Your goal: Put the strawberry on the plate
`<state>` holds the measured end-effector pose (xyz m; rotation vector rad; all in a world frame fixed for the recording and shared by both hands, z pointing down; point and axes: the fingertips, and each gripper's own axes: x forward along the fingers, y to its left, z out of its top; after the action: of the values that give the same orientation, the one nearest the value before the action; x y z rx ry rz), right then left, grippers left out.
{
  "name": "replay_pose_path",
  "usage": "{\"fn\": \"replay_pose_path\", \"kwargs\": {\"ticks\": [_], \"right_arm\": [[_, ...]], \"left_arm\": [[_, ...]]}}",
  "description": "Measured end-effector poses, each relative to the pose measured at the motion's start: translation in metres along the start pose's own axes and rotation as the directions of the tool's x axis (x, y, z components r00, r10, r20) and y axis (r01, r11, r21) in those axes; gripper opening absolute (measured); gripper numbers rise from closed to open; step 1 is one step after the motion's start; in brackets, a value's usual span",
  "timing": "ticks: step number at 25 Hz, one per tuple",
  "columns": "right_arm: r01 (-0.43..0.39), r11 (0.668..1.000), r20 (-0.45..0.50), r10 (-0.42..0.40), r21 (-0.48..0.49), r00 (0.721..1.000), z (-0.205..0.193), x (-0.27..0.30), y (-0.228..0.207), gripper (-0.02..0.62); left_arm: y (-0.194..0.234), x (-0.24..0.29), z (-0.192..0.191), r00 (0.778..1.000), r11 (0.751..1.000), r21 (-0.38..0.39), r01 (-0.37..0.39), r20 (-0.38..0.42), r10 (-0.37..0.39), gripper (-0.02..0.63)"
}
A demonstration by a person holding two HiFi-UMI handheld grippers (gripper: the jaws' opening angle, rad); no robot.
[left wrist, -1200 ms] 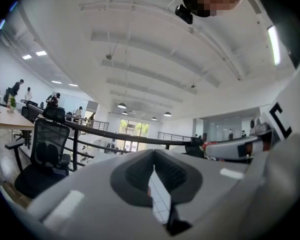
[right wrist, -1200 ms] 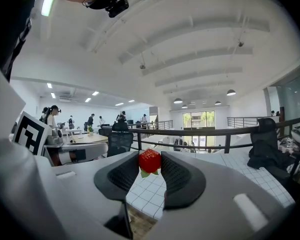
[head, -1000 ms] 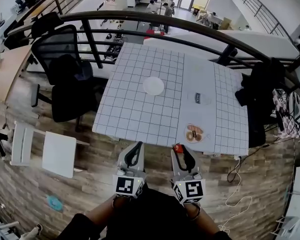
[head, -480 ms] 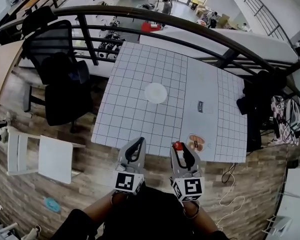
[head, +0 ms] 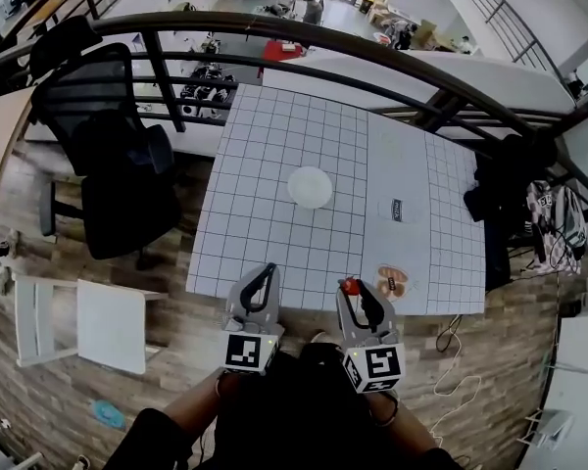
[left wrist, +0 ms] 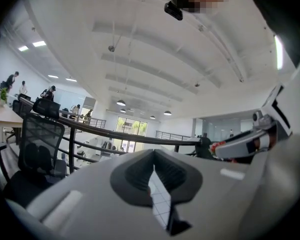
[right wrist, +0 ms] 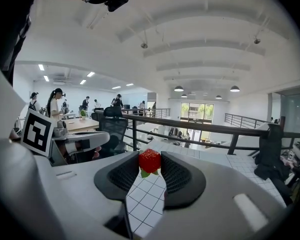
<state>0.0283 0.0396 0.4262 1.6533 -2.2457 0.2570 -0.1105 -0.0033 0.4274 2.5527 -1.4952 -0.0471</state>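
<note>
While the strawberry (right wrist: 150, 160) sits pinched between the ribbed pad tips of the right gripper (head: 351, 290), I see its green leaves poking out just beneath the red fruit. That gripper is clenched on the berry and holds it above the near edge of the table (head: 265, 218), whose white top is ruled in a dark grid. Just to the berry's right, on the table, lies a small round brownish item (head: 391, 281) that I cannot make out. The white plate (head: 310, 187) rests farther out, near the middle of the table, well apart from the berry and bare. My left gripper (head: 266, 273) hangs beside the right one at the same table edge, its jaws closed tip to tip with nothing between them. A black office chair (head: 118, 164) stands off the table's left side, and a dark curved railing (head: 372, 55) runs behind the table's far edge.
</note>
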Motion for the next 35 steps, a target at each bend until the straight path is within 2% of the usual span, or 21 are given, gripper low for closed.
{"fn": "replay_pose_path", "kwargs": {"ticks": [10,19,25,33,35], "right_arm": [[-0.039,0.999,0.03,0.04,-0.024,0.999,0.021,0.013,0.014,0.133],[-0.085,0.996,0.027,0.085,-0.008,0.996,0.017,0.052,0.006,0.133],[-0.114,0.993,0.005,0.114,-0.014,0.993,0.022,0.08,0.002,0.133],[-0.091,0.996,-0.008,0.091,-0.022,0.996,0.025,0.111,-0.018,0.133],[-0.086,0.996,-0.012,0.086,-0.025,0.996,0.026,0.117,-0.023,0.133]], "left_arm": [[-0.005,0.0,0.005,0.999,0.999,-0.04,-0.007,0.033,0.009,0.011],[0.003,0.019,0.014,0.999,1.0,-0.001,-0.021,0.037,0.021,0.011],[0.01,0.037,0.017,0.999,1.0,-0.012,-0.027,0.019,0.027,0.011],[0.017,0.057,0.006,1.0,1.0,-0.002,-0.018,-0.001,0.018,0.011],[0.017,0.064,0.01,1.0,1.0,-0.022,-0.022,-0.004,0.022,0.011]]}}
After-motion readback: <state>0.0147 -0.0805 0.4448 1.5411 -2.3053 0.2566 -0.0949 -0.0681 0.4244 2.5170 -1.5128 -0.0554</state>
